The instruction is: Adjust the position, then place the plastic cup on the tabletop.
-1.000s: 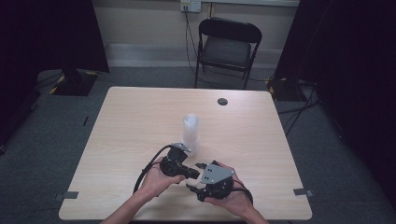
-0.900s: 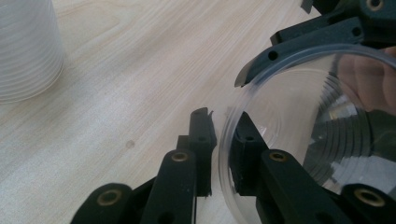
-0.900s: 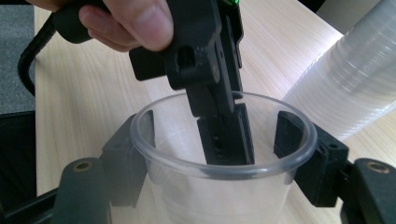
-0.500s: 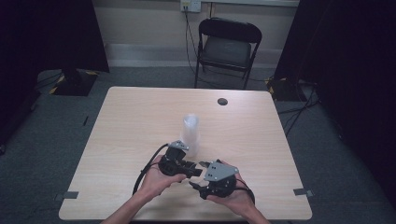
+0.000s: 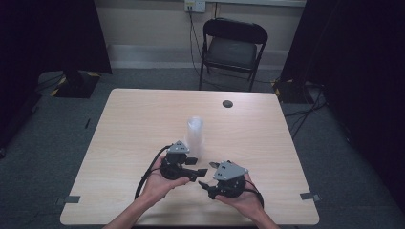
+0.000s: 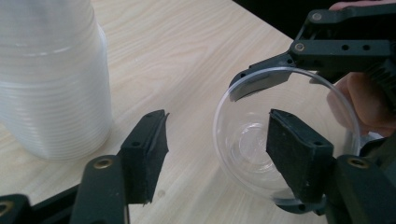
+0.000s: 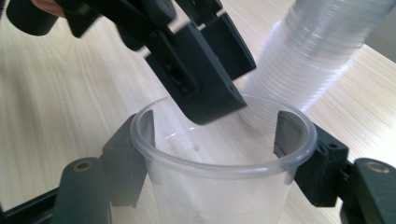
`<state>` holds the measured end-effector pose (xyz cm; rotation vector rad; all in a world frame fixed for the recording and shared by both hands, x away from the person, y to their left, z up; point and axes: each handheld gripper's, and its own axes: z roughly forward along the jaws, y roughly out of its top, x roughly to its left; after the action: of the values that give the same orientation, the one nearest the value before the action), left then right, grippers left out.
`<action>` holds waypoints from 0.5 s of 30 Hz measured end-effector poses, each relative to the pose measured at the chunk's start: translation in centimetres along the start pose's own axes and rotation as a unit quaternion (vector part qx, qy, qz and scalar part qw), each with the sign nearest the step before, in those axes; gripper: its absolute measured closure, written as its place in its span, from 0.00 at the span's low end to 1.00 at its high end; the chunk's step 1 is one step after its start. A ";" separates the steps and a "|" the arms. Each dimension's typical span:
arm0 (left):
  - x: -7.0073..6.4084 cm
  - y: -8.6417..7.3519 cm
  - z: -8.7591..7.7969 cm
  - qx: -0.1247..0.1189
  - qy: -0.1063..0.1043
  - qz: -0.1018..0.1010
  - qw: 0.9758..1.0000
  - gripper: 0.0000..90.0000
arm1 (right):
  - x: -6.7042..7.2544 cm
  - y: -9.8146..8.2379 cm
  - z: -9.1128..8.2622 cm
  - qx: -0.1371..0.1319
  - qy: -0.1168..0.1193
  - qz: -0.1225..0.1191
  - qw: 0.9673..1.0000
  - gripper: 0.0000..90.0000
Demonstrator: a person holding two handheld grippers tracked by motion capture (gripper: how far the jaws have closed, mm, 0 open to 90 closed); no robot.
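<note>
1. The right gripper (image 7: 219,154) clamps a single clear cup (image 7: 224,158) from outside, one jaw against each wall, just in front of the cup stack (image 5: 194,136) (a tall clear column).
2. The left gripper (image 6: 219,154), also beside the stack, has just been opening; one jaw sits inside the cup's mouth, seemingly not pressing on it.

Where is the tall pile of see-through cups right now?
In the high view, the stack of clear cups stands near the middle of the table, just beyond the left tongs and the person's hands.
</note>
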<state>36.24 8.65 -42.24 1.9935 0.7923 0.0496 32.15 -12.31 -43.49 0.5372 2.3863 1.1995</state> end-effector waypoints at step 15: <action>0.8 0.1 -1.1 -0.041 0.023 0.007 0.999 0.30 | -1.8 -0.8 -0.1 0.002 -0.023 0.034 0.999 0.32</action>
<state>36.57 9.88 -41.76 1.9265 0.7919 0.1342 33.45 -13.71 -43.75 0.6463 2.3497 1.1978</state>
